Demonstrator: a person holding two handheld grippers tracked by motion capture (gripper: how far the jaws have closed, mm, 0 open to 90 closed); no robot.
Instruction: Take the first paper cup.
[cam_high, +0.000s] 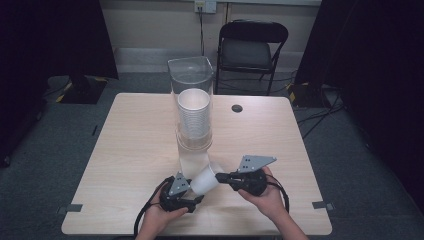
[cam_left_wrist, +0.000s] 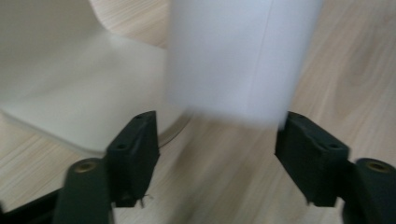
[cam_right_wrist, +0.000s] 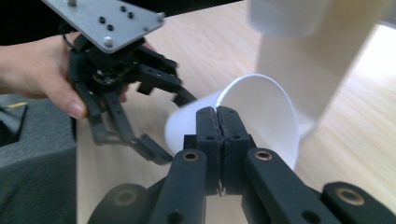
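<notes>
High view, both forearms low, right gripper (cam_high: 223, 176) pinching paper cup (cam_high: 204, 181) rim, left gripper (cam_high: 189, 186) open around its base

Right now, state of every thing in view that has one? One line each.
paper cup: off the stack, lying tilted, rim pinched by the right gripper.
right gripper: shut on the cup's rim.
left gripper: open, jaws either side of the cup's base, not pressing.
cup stack: upright in the dispenser.
clear dispenser: upright on the table, top open.
folding chair: unfolded, unoccupied.
</notes>
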